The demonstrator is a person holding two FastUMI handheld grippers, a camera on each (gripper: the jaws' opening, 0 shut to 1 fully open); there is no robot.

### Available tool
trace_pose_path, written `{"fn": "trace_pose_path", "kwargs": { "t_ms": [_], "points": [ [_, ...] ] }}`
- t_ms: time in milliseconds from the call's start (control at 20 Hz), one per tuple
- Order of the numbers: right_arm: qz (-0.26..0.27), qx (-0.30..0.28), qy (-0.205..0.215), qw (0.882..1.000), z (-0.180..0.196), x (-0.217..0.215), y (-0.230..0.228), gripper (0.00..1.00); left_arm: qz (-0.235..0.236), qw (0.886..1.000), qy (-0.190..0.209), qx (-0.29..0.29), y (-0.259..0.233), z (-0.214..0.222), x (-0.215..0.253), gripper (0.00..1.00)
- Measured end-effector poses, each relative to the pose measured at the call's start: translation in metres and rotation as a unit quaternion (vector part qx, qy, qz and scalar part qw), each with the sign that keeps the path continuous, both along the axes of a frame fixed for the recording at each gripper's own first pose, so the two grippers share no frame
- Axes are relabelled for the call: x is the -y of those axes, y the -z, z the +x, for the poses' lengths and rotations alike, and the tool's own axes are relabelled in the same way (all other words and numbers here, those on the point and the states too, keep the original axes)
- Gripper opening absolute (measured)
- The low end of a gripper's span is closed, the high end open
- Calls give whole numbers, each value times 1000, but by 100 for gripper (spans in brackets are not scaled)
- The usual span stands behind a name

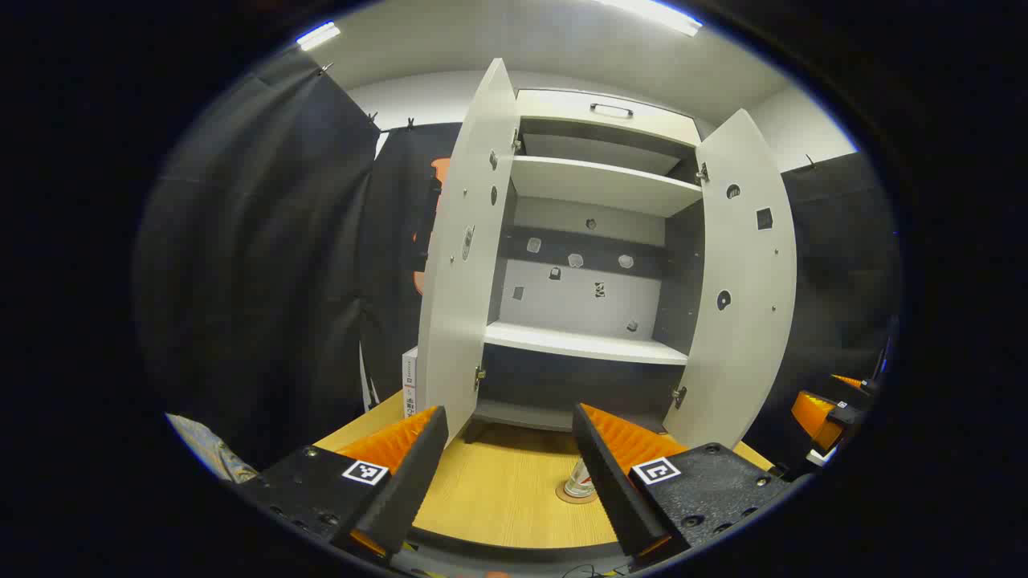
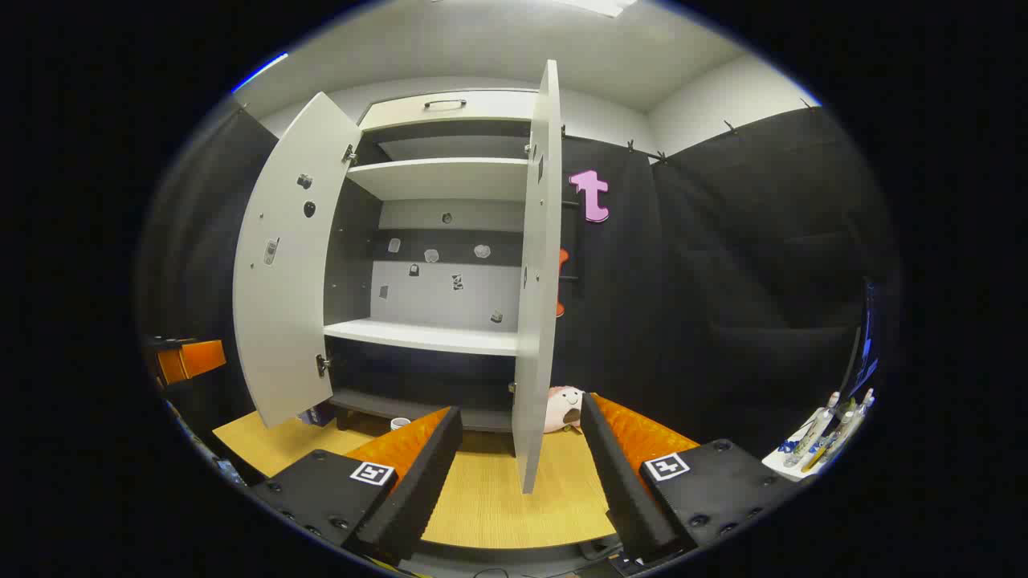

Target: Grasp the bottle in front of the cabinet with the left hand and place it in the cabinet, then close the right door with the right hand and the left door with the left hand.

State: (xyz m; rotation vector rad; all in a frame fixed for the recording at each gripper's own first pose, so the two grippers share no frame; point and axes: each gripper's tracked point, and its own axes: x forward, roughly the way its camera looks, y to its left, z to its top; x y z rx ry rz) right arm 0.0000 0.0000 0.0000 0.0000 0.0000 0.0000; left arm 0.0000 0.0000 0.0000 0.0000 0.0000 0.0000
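Observation:
The white cabinet [image 1: 598, 186] stands on the wooden table [image 1: 498, 494] with its left door [image 1: 466, 273] and right door [image 1: 743, 281] both swung wide. A clear bottle [image 1: 580, 480] stands on a round coaster in front of it, half hidden behind my left gripper's right finger. My left gripper [image 1: 510, 413] is open and holds nothing, just short of the bottle. In the right gripper view the right door [image 2: 538, 281] is seen edge-on, and the bottle's white top [image 2: 399, 423] peeks over a finger. My right gripper [image 2: 522, 408] is open, short of that door's lower corner.
A white box [image 1: 409, 381] leans beside the cabinet's left side. A small plush toy [image 2: 562, 408] lies by the cabinet's right foot. A tray of pens [image 2: 819, 437] sits at the far right. The middle shelf [image 1: 582, 343] is bare.

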Motion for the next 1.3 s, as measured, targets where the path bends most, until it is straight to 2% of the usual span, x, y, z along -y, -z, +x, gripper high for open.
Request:
{"fn": "trace_pose_path", "kwargs": {
  "t_ms": [300,350,400,750,800,850,1250,1300],
  "points": [
    [4,10,12,1000,0,7,-5,97,12,1000,19,-18,1,4,11,95],
    [2,11,13,1000,-1,7,-6,100,10,1000,21,-21,0,3,12,95],
    [0,10,15,1000,-1,9,-5,97,7,999,23,-22,-1,4,13,95],
    [0,7,25,1000,5,13,-3,97,10,1000,21,-16,-1,12,14,95],
    [-1,6,26,1000,6,13,-5,100,10,1000,21,-15,-2,12,14,95],
    [0,4,27,1000,5,13,-4,97,10,1000,21,-16,-2,13,14,95],
    [-4,-7,32,999,2,13,3,97,27,999,36,-1,5,25,22,95],
    [-7,-7,34,999,2,14,3,92,34,999,39,6,7,27,26,95]
  ]
}}
